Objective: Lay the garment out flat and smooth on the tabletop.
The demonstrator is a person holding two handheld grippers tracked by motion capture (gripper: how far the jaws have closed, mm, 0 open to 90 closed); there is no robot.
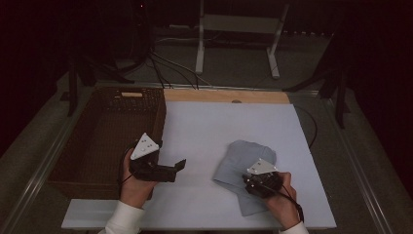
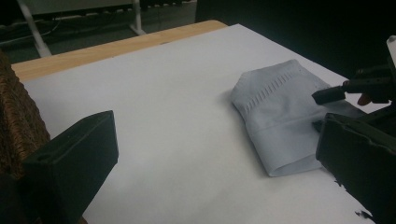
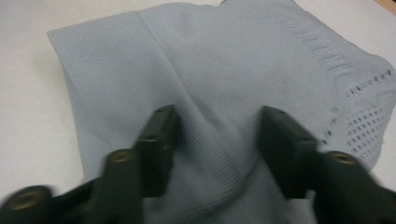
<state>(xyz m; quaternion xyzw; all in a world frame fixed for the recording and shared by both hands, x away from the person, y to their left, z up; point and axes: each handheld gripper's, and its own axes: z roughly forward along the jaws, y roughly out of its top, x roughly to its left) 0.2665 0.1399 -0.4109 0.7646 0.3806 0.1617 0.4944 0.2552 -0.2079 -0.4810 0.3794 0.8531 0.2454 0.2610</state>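
I am looking across the table from left to right: the brown wicker basket (image 1: 104, 136) is sitting at the left edge, just beside the white sheet (image 1: 209, 126) that is covering the tabletop. My left gripper (image 1: 173, 168) is hovering over the sheet near the basket's right wall, with its jaws standing wide apart and gripping nothing; in the left gripper view the bare sheet is lying between them. Further right, the light blue folded garment (image 1: 243, 163) is lying flat on the sheet, toward its near right part. My right gripper (image 3: 217, 140) is pressing down onto the garment's near end; its jaws are standing partly apart with a raised fold of the knit fabric between them, and I am not seeing the pads clamping that fold.
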